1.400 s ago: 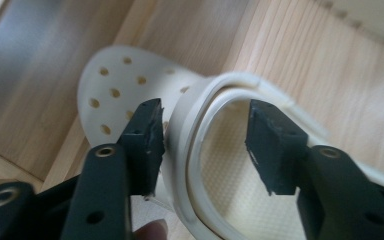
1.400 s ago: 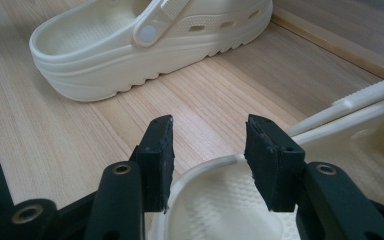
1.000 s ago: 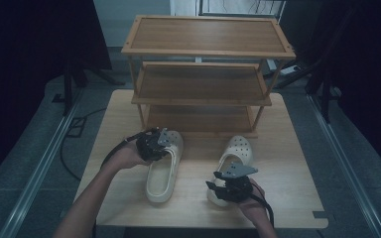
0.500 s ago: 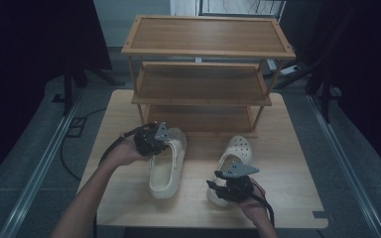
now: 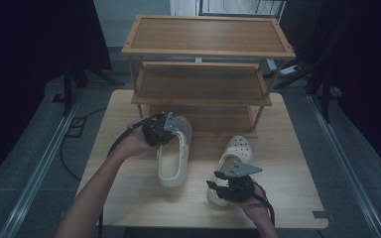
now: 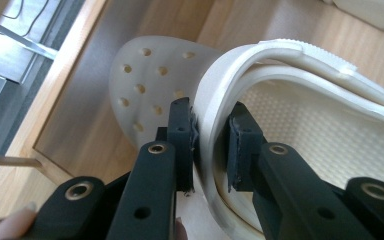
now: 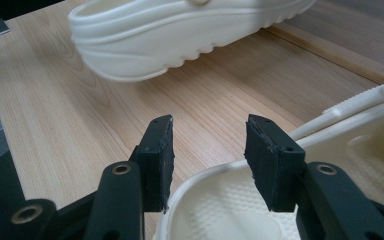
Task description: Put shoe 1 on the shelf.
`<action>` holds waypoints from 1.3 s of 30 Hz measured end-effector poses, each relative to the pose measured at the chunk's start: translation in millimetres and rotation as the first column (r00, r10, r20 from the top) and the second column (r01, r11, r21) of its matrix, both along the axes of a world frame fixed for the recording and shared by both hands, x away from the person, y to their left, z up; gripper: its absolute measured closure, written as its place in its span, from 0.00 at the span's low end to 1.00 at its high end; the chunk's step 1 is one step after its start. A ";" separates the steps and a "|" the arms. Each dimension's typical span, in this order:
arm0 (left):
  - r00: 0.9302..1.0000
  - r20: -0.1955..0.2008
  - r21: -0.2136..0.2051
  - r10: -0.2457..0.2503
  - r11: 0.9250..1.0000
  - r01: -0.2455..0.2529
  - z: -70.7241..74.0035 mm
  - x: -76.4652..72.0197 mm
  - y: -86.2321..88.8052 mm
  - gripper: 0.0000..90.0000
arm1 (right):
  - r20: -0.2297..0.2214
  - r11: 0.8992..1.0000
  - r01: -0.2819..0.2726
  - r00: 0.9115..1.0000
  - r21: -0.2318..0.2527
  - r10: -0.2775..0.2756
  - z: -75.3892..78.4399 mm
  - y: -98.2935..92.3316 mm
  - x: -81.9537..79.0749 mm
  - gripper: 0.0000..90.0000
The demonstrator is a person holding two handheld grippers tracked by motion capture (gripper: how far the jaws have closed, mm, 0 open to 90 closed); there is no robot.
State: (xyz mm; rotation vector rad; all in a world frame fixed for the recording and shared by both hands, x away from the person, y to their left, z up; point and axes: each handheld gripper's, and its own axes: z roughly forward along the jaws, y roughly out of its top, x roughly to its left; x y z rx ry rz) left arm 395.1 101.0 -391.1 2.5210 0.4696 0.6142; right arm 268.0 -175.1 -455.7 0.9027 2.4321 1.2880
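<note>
- The left gripper [image 5: 164, 130] has its jaws clenched on the side wall of the left cream-coloured perforated foam clog [image 5: 174, 153], whose toe lies at the mouth of the bottom tier of the three-tier wooden shoe rack [image 5: 206, 84].
- The right cream clog [image 5: 233, 161] lies flat on the pale wooden counter [image 5: 129, 178], not yet gripped.
- The right gripper [image 5: 226, 186] holds its jaws released astride that clog's heel rim.
- Every shelf looks bare, so shelving both probably remains.

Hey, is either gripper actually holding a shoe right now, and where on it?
The left gripper is clamped on the side rim of the left clog, beside its perforated toe. The right gripper is open over the right clog's heel rim, holding nothing.
</note>
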 end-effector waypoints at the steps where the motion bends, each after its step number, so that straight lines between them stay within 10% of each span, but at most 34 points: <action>1: 1.000 0.011 0.016 -0.004 1.000 0.004 1.0 6.5 -3.8 0.86 | 0.002 1.000 0.003 1.000 -0.003 -0.003 -0.9 -0.5 -0.2 0.60; 25: 0.993 0.107 0.090 0.057 0.994 -0.067 -27.7 69.0 -39.0 0.86 | 0.008 0.999 0.045 0.999 -0.005 -0.044 0.2 -9.7 -8.9 0.60; 39: 0.992 0.110 0.110 0.063 0.991 -0.075 -34.0 63.4 -55.3 0.74 | 0.001 0.999 0.031 1.000 -0.022 -0.031 -3.2 -4.4 -10.7 0.60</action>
